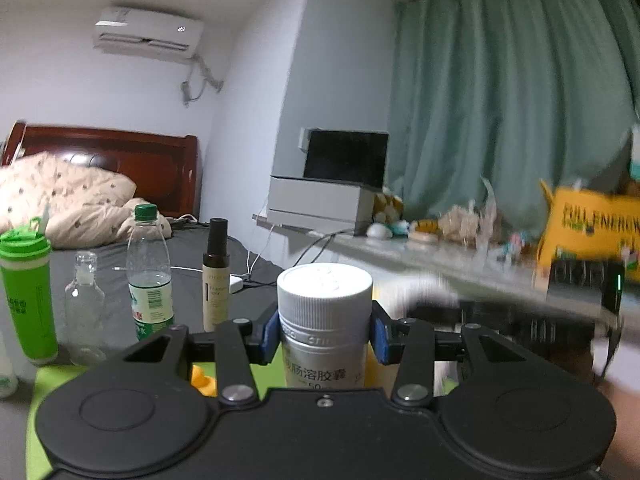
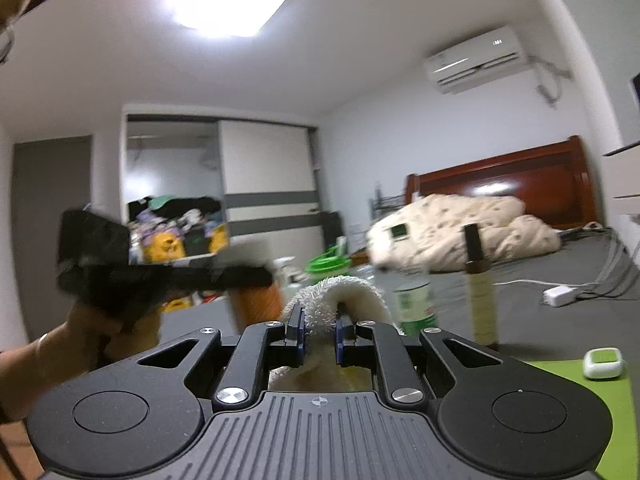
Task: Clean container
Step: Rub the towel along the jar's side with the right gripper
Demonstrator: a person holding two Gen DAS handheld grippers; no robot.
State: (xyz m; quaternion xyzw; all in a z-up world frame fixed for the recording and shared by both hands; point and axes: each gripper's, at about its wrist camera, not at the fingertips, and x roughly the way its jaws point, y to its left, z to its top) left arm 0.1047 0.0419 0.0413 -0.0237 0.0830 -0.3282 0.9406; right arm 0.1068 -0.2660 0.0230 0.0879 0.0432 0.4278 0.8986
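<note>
A silver pill container (image 1: 325, 344) with a white ribbed cap stands upright between the blue pads of my left gripper (image 1: 325, 334), which is shut on it just under the cap. My right gripper (image 2: 319, 330) is shut on a folded white and cream cloth (image 2: 340, 296) that arches up between its fingers. In the left wrist view the right gripper and its cloth show as a blurred shape (image 1: 500, 312) just right of the container. In the right wrist view the left gripper, held by a hand, is a dark blur (image 2: 120, 272) at the left.
A green tumbler (image 1: 26, 292), an empty glass bottle (image 1: 85, 304), a water bottle (image 1: 149, 272) and a dark-capped spray bottle (image 1: 216, 276) stand at the left. A green mat (image 2: 600, 400) lies below, with a small white timer (image 2: 604, 363) on it. A cluttered windowsill (image 1: 460, 252) runs behind.
</note>
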